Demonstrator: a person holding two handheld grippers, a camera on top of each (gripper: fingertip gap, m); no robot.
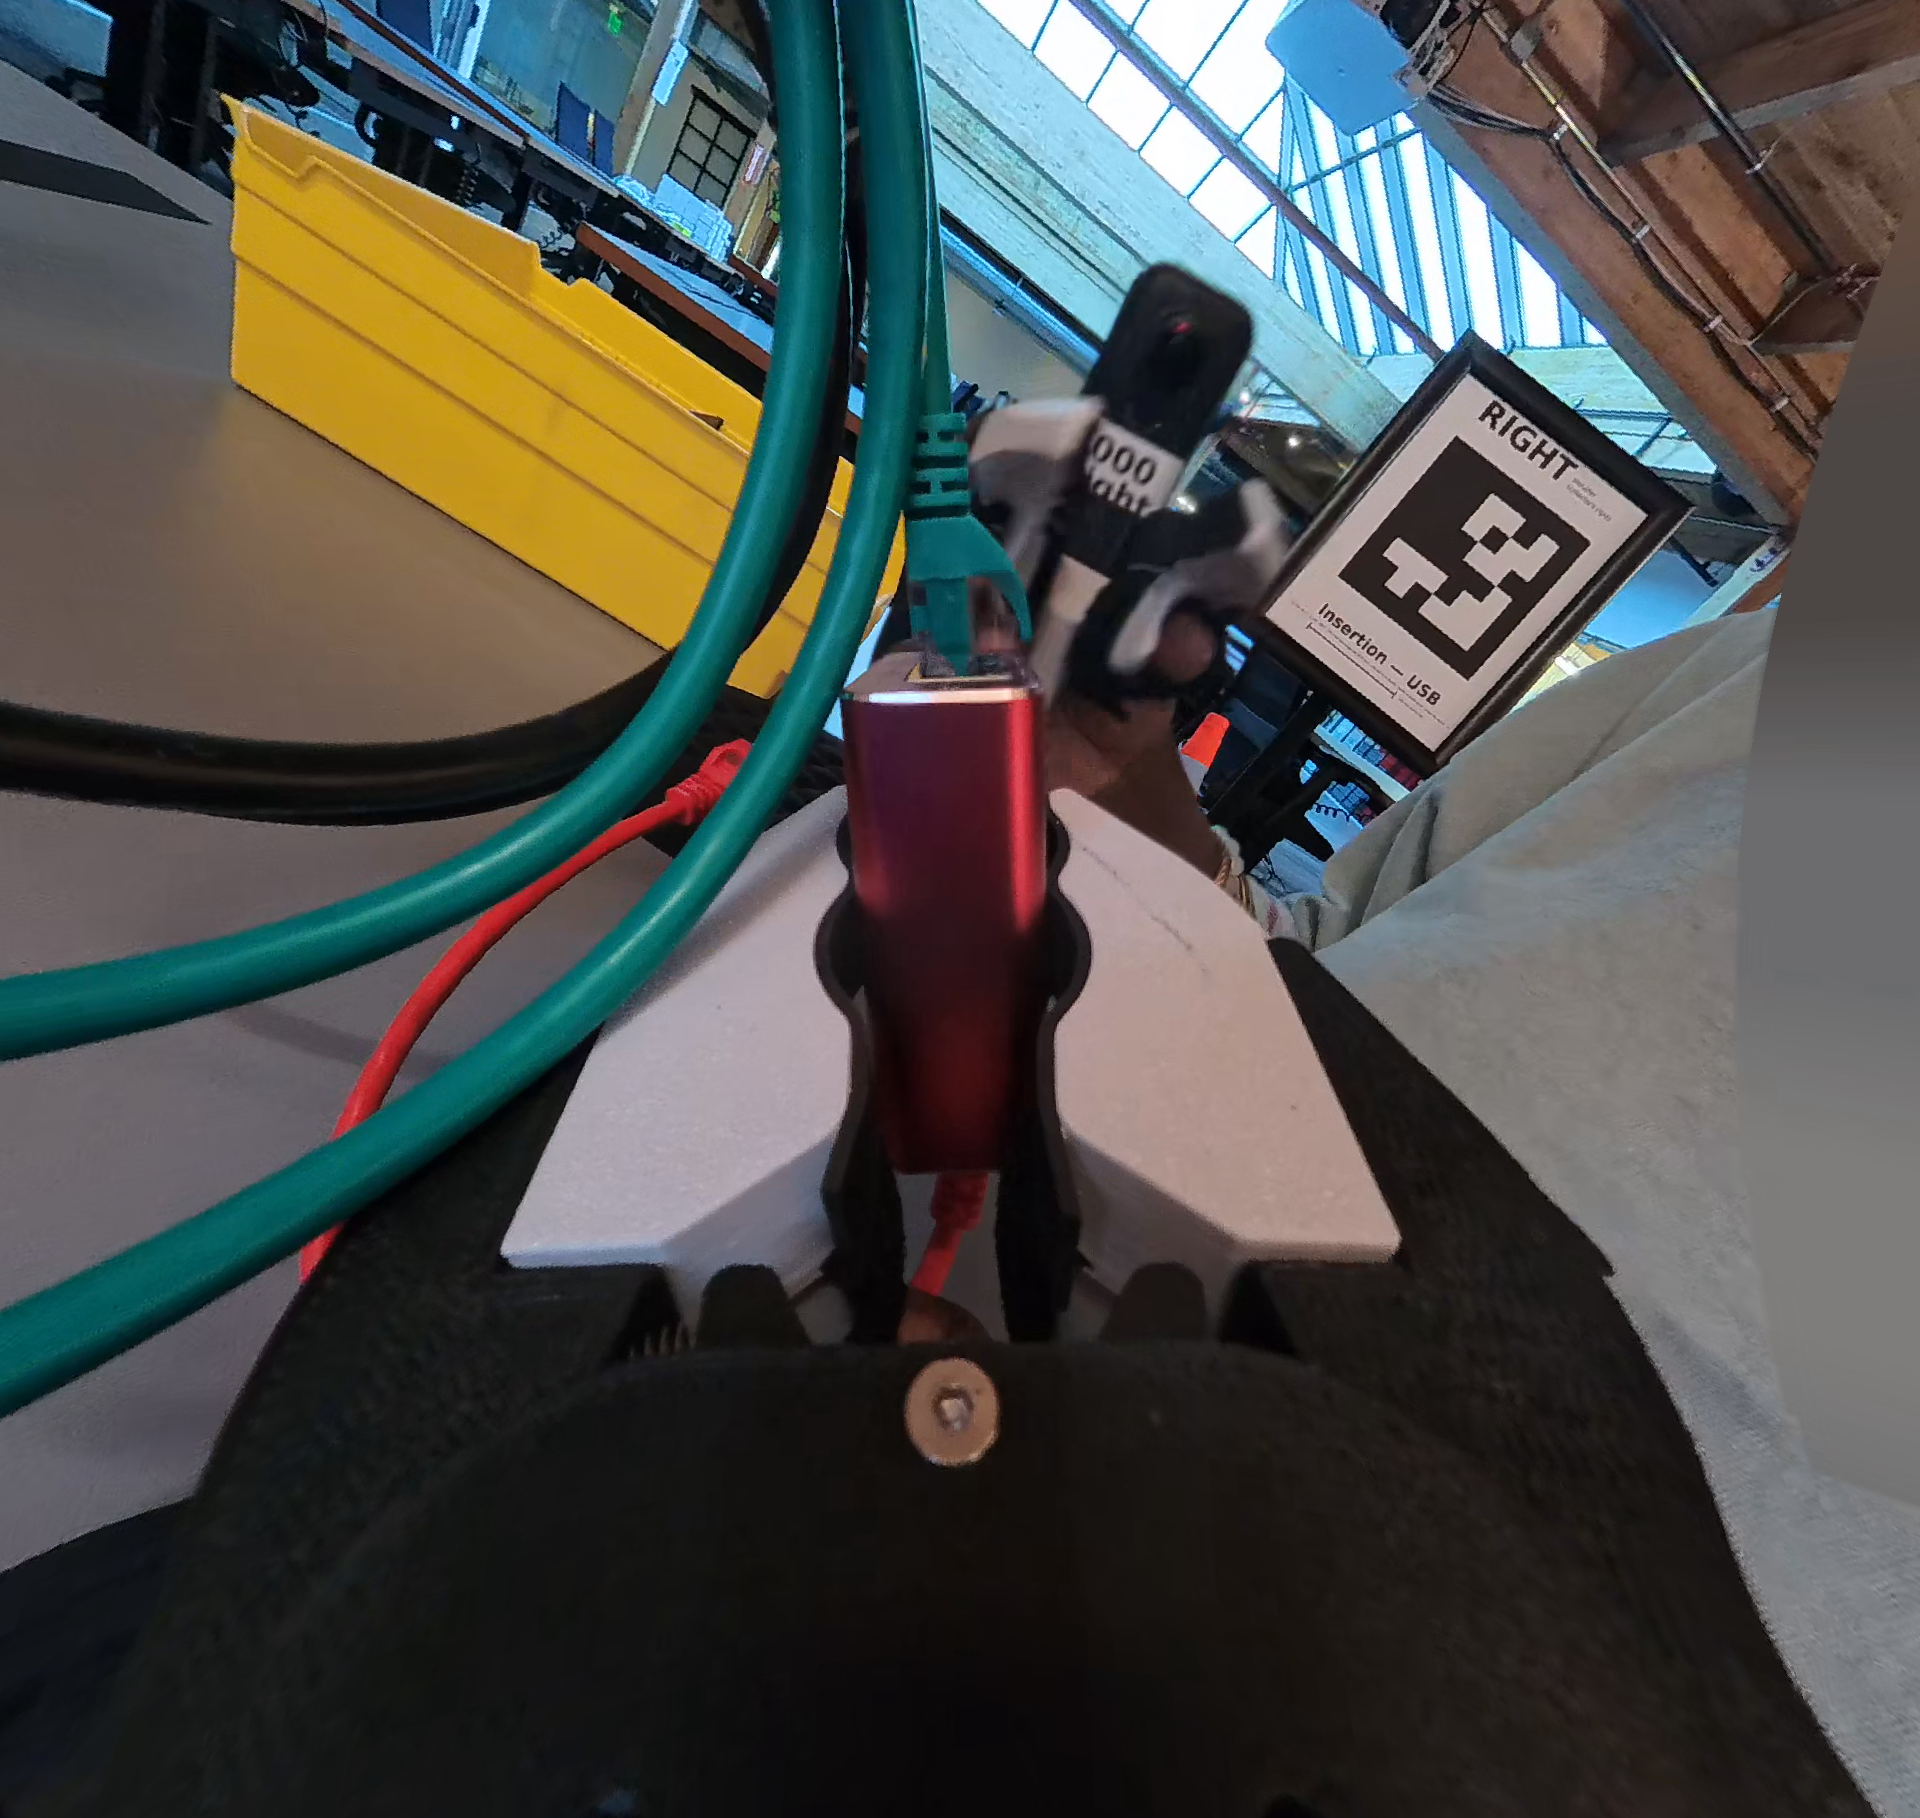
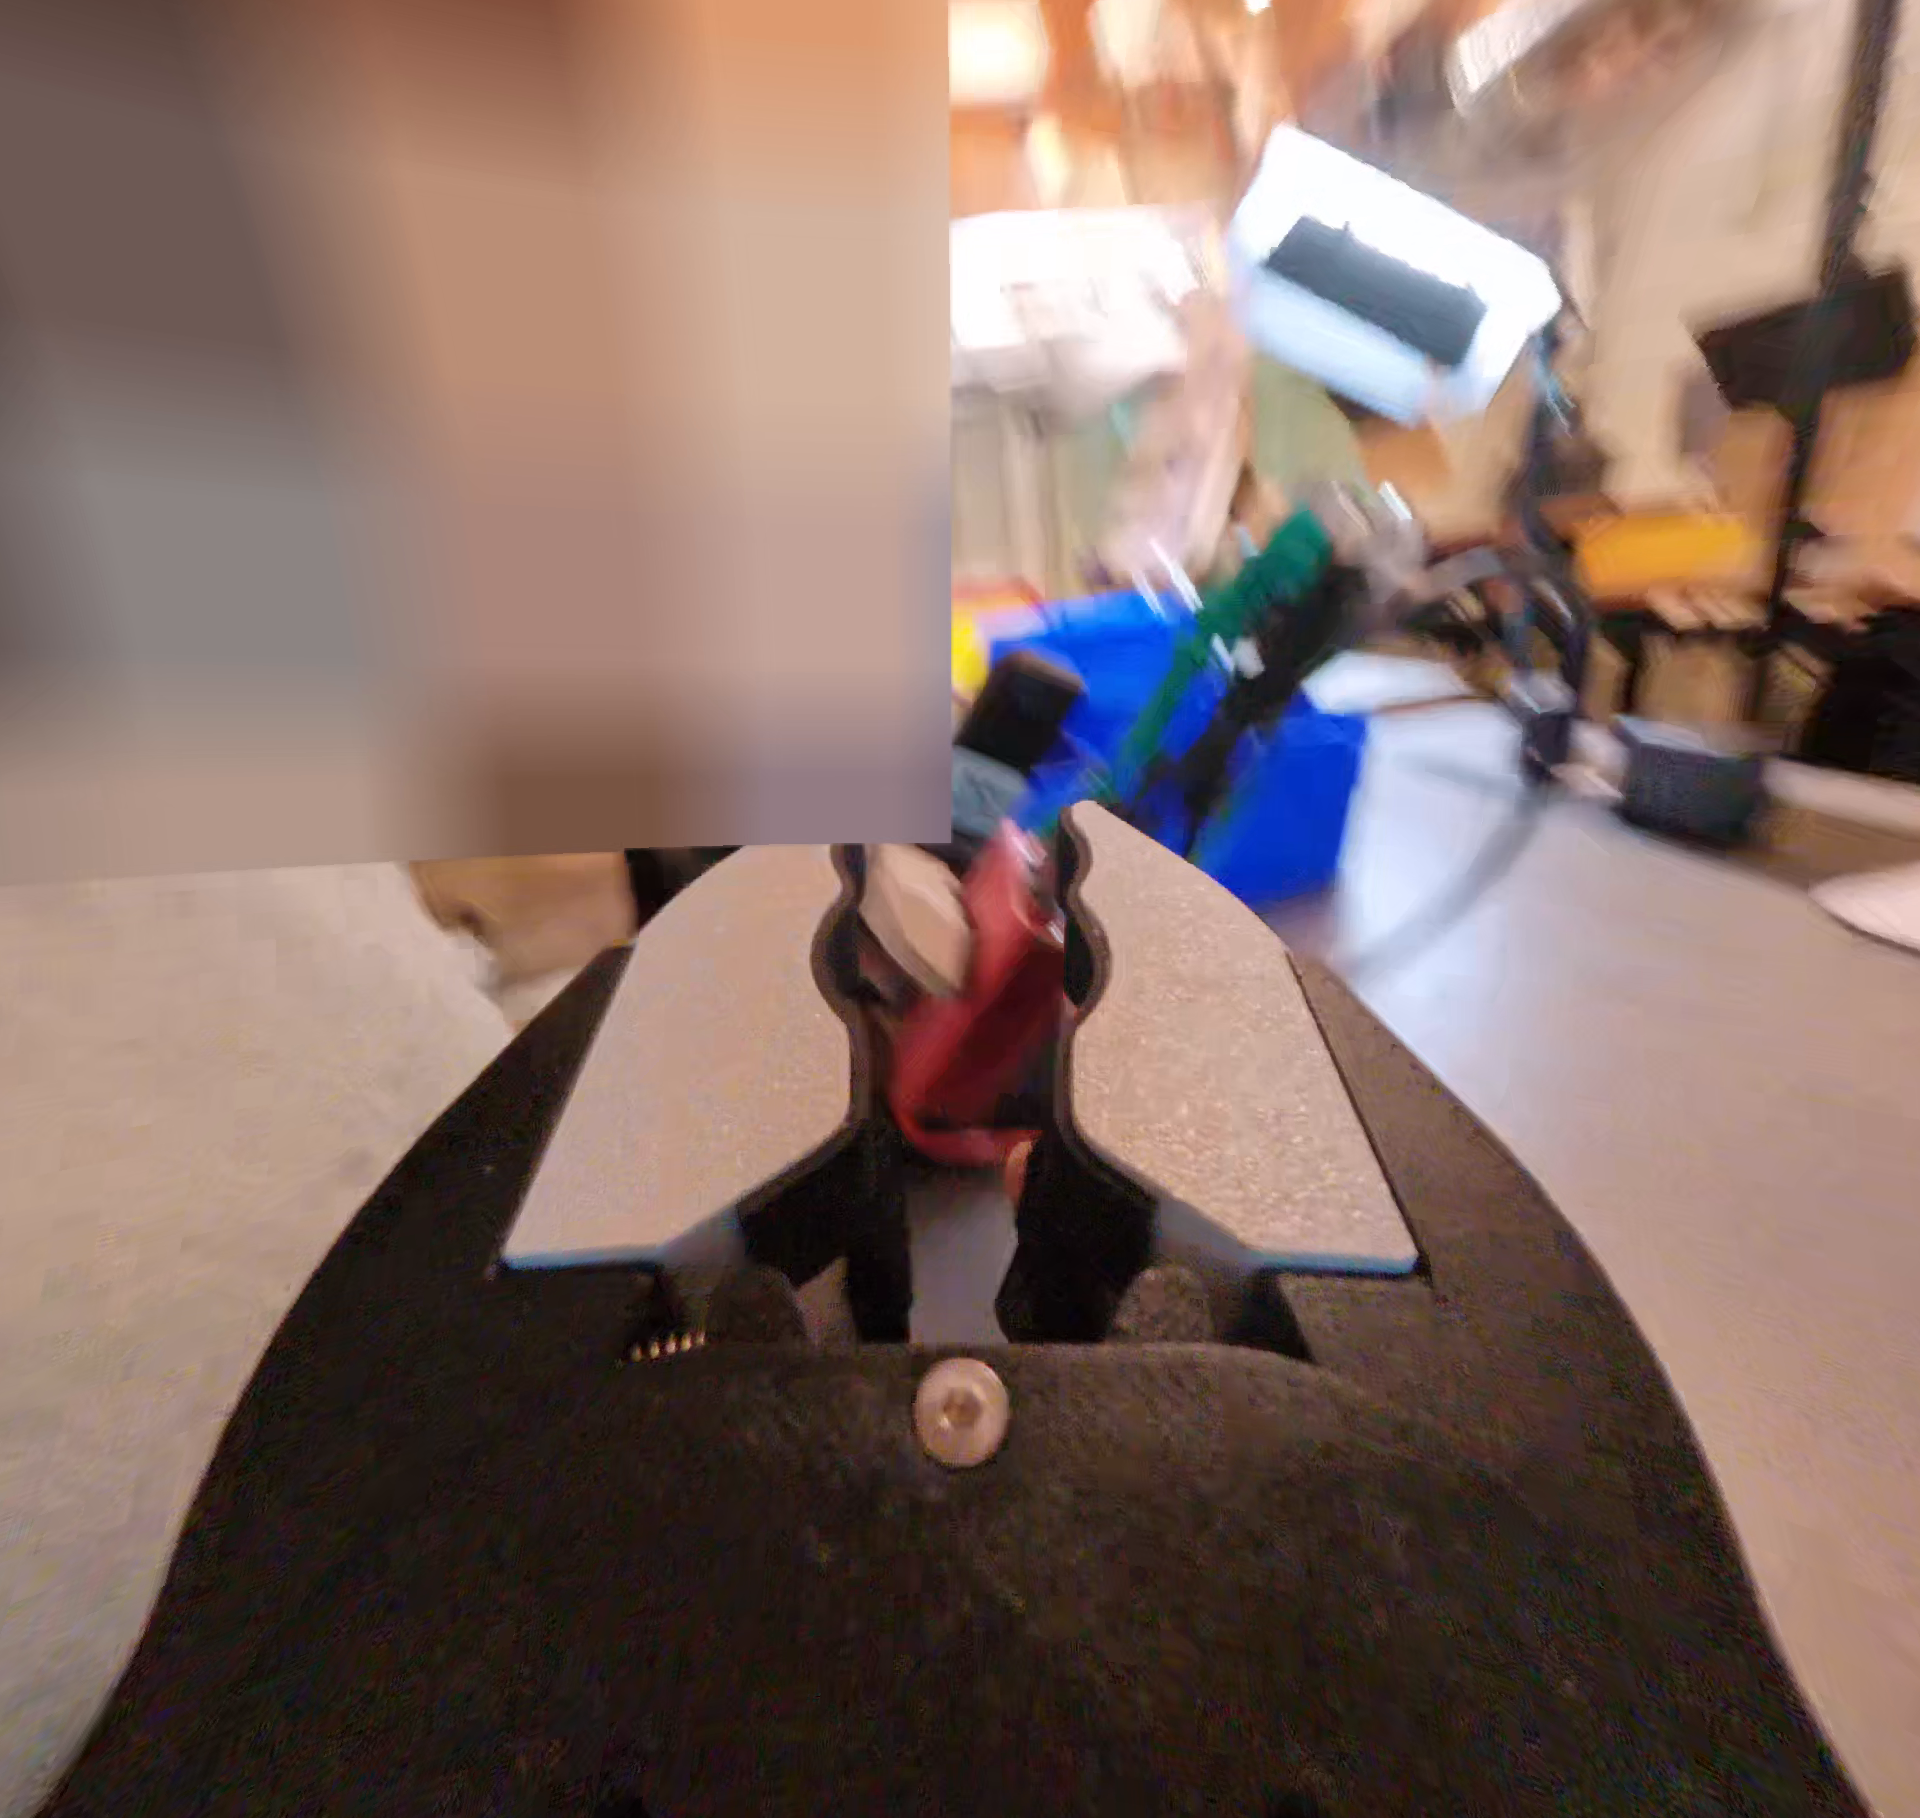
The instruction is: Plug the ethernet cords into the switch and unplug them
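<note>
Two grippers are in our hands. Our left gripper (image 1: 945, 927) clamps the red switch (image 1: 951, 895) upright between its fingers; a green cord's plug (image 1: 951, 563) sits in the port at its far end. Our right gripper (image 2: 961, 937) is narrowly parted with nothing gripped; beyond its tips, blurred, the switch probably appears. A yellow bin (image 1: 468, 366) lies far left.

Framed sign (image 1: 1460, 542) bearing printed words and a square code marker, lettered label (image 1: 1127, 480) on far tongs
</note>
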